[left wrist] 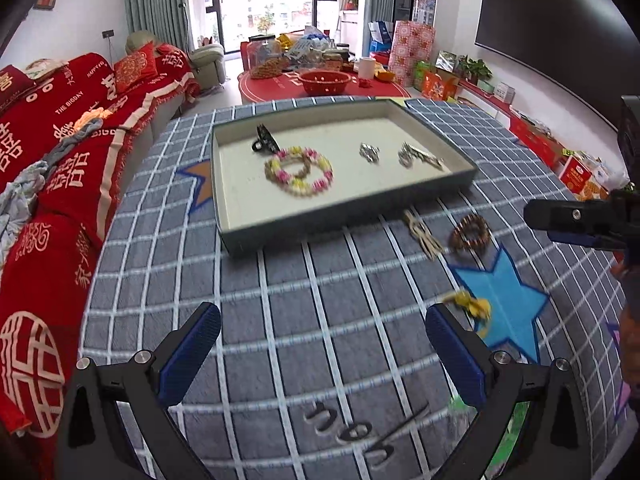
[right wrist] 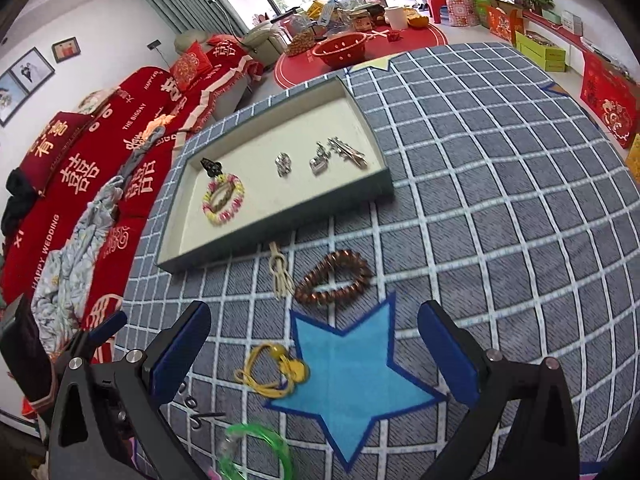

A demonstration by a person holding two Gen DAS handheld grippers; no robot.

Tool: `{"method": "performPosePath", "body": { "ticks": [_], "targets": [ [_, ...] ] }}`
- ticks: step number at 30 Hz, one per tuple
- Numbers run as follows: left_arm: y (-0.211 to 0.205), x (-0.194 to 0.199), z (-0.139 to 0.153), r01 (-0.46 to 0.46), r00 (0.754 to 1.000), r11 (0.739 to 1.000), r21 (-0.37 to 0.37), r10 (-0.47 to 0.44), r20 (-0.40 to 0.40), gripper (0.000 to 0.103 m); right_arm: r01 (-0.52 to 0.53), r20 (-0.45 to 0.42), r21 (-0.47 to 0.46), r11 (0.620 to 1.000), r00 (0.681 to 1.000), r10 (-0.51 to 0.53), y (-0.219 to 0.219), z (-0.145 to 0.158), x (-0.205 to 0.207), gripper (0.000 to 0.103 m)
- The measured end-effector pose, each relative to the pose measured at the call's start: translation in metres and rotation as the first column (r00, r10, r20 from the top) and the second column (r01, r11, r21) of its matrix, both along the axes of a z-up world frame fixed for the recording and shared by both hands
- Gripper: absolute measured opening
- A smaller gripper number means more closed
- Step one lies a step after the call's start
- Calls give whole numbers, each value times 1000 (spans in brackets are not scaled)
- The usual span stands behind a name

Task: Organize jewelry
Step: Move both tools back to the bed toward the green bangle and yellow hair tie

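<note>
Left gripper (left wrist: 322, 338): wide open, empty, above the checked table (left wrist: 280, 280).
Right gripper (right wrist: 314, 334): wide open, empty, over the blue star (right wrist: 352, 380).
Tray (left wrist: 224, 184): on the table, holding a flower bracelet (left wrist: 299, 171), black clip (left wrist: 264, 140) and silver pieces (left wrist: 370, 153).
Outside the tray: brown bead bracelet (right wrist: 334, 278), cream tassel (right wrist: 280, 270), yellow cord (right wrist: 272, 372), green bangle (right wrist: 256, 452).
</note>
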State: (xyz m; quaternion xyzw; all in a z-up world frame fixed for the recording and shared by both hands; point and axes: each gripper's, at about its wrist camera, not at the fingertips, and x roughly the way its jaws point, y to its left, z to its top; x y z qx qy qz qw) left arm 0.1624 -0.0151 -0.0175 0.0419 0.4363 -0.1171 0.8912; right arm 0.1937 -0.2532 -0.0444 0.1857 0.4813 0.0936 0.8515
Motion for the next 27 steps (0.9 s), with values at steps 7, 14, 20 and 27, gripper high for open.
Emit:
{"method": "performPosePath", "body": {
  "ticks": [7,14,20,27],
  "targets": [
    [-10,-28,-5,32,999,999,-34,-33,-24,103,34,-37,-13,999,999,-34,-14,-16,-20,103],
    [-27,-50,-12,89,995,996,-23,-90,-44,103,60,-54,-80,995,996,-65,-24,-25,-26,103],
    [-43,-58,-21,112,992,994,15,-111,-54,103,-8,-43,-123,992,999,3,-8,-25,-29,103],
    [-48,-63,-30,104,993,994,40,-102,-68,103,-135,-38,-173,976,991,131,30,-29,-24,103]
  ]
}}
